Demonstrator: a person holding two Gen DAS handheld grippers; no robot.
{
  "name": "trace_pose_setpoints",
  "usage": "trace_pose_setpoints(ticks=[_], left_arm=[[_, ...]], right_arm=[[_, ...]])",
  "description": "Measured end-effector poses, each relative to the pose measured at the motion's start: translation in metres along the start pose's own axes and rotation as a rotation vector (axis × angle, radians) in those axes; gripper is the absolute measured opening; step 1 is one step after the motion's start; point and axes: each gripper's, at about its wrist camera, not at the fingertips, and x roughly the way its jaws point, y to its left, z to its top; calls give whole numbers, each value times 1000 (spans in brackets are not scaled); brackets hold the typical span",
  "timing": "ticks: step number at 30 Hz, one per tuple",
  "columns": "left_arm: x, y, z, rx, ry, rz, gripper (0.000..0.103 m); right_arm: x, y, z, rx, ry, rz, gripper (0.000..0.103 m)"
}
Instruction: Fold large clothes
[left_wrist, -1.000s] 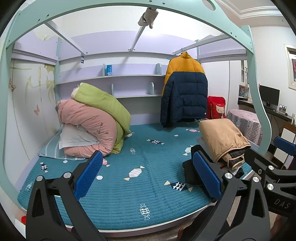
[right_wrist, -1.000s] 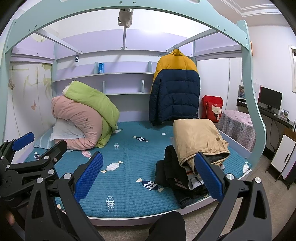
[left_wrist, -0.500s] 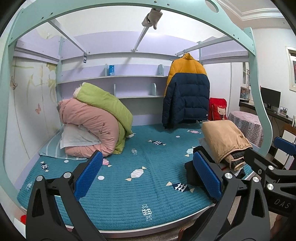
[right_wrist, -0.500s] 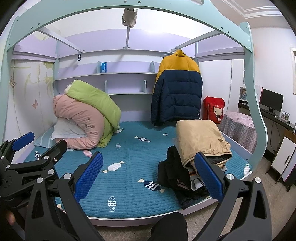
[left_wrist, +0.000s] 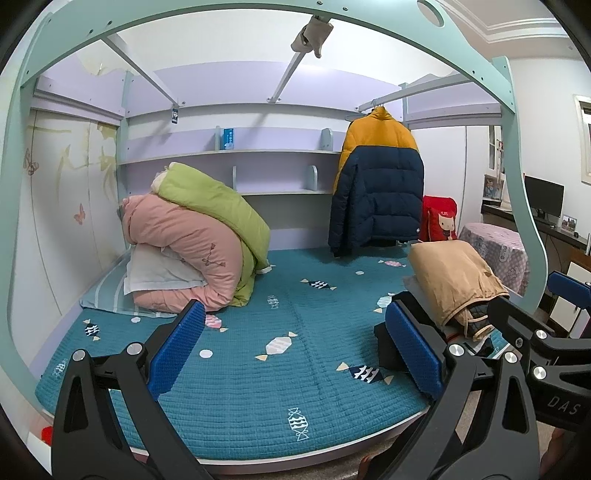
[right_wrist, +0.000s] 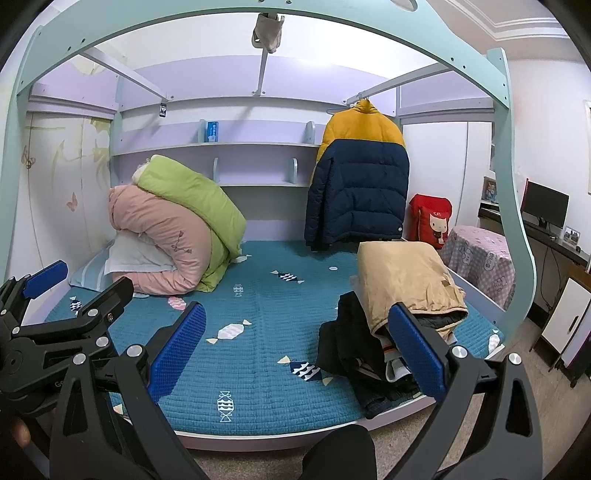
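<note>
A pile of clothes sits at the bed's front right corner: a folded tan jacket (left_wrist: 456, 277) (right_wrist: 404, 280) on top, dark garments (right_wrist: 347, 343) and a striped piece beneath. A yellow and navy puffer jacket (left_wrist: 380, 188) (right_wrist: 360, 177) hangs from a rail at the back. My left gripper (left_wrist: 295, 350) is held open in front of the bed, nothing between its blue pads. My right gripper (right_wrist: 295, 350) is open too, also empty, with the pile just behind its right finger (right_wrist: 415, 347). Each gripper shows at the edge of the other's view.
The teal quilted mattress (left_wrist: 258, 354) (right_wrist: 258, 317) lies under a mint loft frame (left_wrist: 517, 184). Rolled pink and green duvets (left_wrist: 192, 236) (right_wrist: 170, 229) and a pillow fill the back left. A red cushion (right_wrist: 430, 218), a covered table (right_wrist: 480, 254) and a desk with monitor (right_wrist: 545, 203) stand right.
Both views have drifted slightly, so the bed and hanging jacket sit a little further right and lower. Both grippers stay open and empty. The clothes have not moved.
</note>
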Motion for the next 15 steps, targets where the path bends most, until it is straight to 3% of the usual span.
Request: trace_pose_setpoints(ticks=[15], left_arm=[[0,0,0,-1,0,1,98]], right_arm=[[2,1,0,-3,1,3,96]])
